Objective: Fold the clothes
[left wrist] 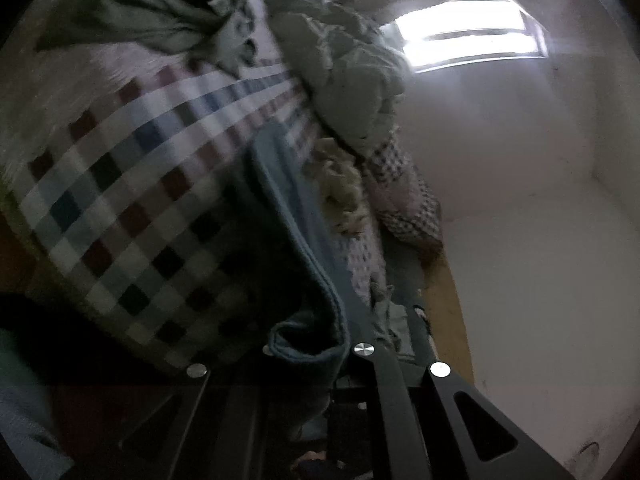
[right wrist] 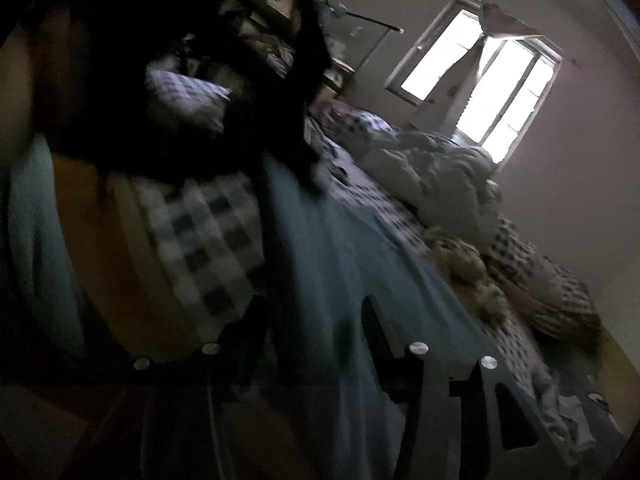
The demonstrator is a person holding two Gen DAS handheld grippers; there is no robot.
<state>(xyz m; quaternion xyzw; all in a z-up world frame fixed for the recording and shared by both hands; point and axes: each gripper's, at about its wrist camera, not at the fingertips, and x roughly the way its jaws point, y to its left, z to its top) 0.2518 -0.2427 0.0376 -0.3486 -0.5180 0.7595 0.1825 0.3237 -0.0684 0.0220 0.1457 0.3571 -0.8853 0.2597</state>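
The right gripper point(right wrist: 316, 360) has its jaws apart, and a pale blue knitted cloth point(right wrist: 320, 280) runs between them; whether the pads press it is not clear in the blur. Behind lie a checked bedsheet point(right wrist: 208, 232), a crumpled white duvet point(right wrist: 440, 176) and a bright window point(right wrist: 492, 84).

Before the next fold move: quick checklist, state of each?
1. Left tongs clamped on the blue cloth: ok, hem bunched between them.
2. Right tongs gripping: not ok, jaws apart over blue cloth.
3. Cloth lying flat: not ok, it drapes in folds across the checked bedspread.
4. Fold area free: not ok, rumpled green quilt and yellowish bundle lie close by.
5. View sharp enough: cannot tell, both pictures dark and blurred.
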